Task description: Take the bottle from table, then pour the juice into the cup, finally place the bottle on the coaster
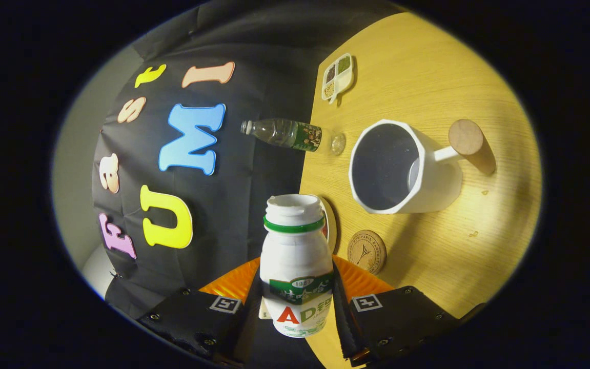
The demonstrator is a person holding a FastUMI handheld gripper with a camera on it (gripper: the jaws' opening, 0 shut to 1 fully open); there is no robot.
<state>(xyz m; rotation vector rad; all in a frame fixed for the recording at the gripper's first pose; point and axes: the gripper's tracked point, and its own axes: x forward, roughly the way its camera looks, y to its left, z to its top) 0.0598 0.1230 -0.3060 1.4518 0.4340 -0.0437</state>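
Gripper view shows the gripper (297, 302) clamped on a small white plastic juice bottle (296, 256), one finger pressed on each side of its rounded, labelled body. The bottle has a green ring under its open, threaded neck, and the whole view is rolled so the wooden table (428, 77) stands on edge. Beyond the fingers and to the right sits a white faceted cup (402, 169) with a round wooden handle, its mouth facing the camera. Just ahead of the right finger lies a round cork coaster (367, 251) with a printed emblem. Farther off are a clear water bottle (289, 135) and a small divided dish (338, 77).
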